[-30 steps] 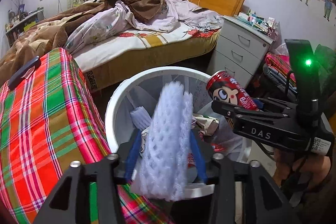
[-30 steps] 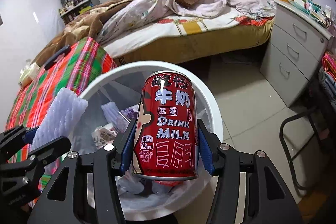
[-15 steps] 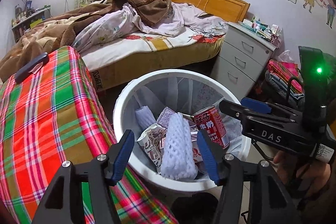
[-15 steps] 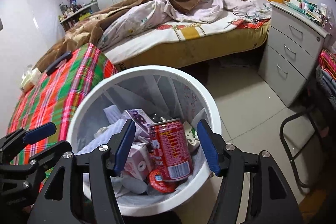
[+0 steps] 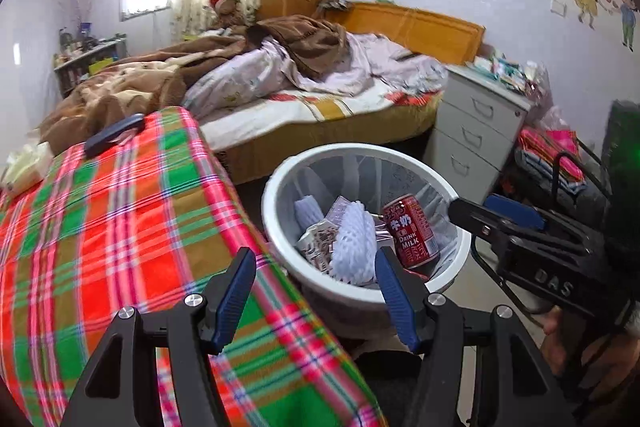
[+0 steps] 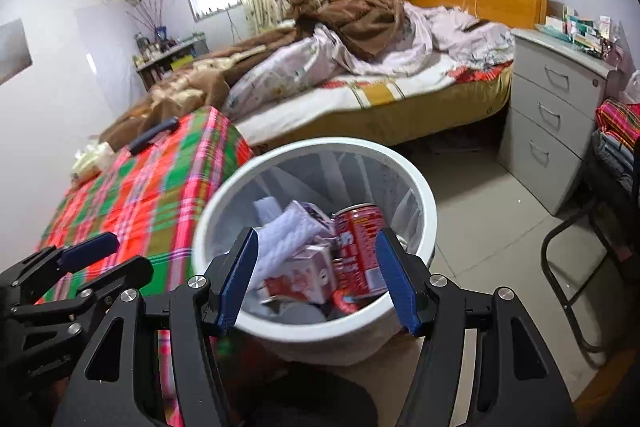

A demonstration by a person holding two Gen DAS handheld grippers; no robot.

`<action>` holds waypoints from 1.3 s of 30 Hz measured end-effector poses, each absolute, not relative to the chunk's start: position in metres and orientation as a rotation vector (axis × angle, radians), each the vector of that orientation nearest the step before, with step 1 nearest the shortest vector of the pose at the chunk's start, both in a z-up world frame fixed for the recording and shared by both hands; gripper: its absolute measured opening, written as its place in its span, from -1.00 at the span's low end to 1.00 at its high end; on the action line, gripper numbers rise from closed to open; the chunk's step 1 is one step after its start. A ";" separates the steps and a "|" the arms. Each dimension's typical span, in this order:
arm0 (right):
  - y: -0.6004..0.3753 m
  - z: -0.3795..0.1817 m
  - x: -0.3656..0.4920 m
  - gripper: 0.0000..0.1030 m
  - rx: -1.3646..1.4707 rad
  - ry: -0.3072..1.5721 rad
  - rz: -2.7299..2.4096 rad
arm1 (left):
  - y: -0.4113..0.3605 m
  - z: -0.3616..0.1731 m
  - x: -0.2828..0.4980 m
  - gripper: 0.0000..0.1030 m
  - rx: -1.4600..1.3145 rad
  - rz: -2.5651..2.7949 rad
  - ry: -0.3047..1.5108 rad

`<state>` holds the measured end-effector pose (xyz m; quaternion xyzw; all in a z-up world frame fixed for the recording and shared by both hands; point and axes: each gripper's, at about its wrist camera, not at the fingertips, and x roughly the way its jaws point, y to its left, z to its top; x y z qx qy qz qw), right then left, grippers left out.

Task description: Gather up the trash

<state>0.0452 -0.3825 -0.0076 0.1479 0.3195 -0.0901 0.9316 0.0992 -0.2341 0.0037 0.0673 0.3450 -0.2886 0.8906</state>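
A white waste bin (image 5: 360,149) (image 6: 320,143) stands on the floor beside the plaid-covered table. Inside it lie a red milk can (image 5: 412,235) (image 6: 356,247), a white foam net sleeve (image 5: 354,243) (image 6: 288,235) and small drink cartons (image 5: 318,241) (image 6: 316,267). My left gripper (image 5: 314,259) (image 6: 128,255) is open and holds nothing; it sits back from the bin, over the table's edge. My right gripper (image 6: 316,239) (image 5: 476,205) is also open and empty, above the bin's near rim.
The table with the red-green plaid cloth (image 5: 120,219) carries a dark remote-like object (image 5: 114,133) and a tissue pack (image 5: 26,163). Behind the bin are an unmade bed (image 5: 320,107) and a grey drawer cabinet (image 6: 556,119). A black chair frame (image 6: 572,267) stands right.
The left gripper let go of the foam net and the right let go of the red can; both now lie in the bin. Both grippers opened, then drew back and up.
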 end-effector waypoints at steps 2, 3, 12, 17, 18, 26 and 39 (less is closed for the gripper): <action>-0.376 -0.006 0.037 0.21 0.305 0.633 -0.176 | -0.225 0.007 0.088 0.20 0.132 -0.585 0.692; -0.373 -0.006 0.035 0.21 0.305 0.626 -0.172 | -0.220 0.008 0.082 0.20 0.130 -0.571 0.677; -0.341 -0.011 0.015 0.21 0.256 0.555 -0.150 | -0.184 0.006 0.039 0.20 0.131 -0.489 0.623; -0.331 -0.015 0.012 0.21 0.260 0.548 -0.113 | -0.168 0.002 0.027 0.20 0.163 -0.396 0.598; -0.328 -0.016 0.013 0.21 0.247 0.549 -0.107 | -0.165 0.002 0.025 0.20 0.161 -0.395 0.599; -0.305 -0.020 0.008 0.21 0.195 0.541 -0.070 | -0.137 0.002 0.015 0.20 0.117 -0.338 0.569; -0.284 -0.022 0.010 0.21 0.168 0.561 -0.020 | -0.115 -0.003 0.021 0.20 0.084 -0.279 0.587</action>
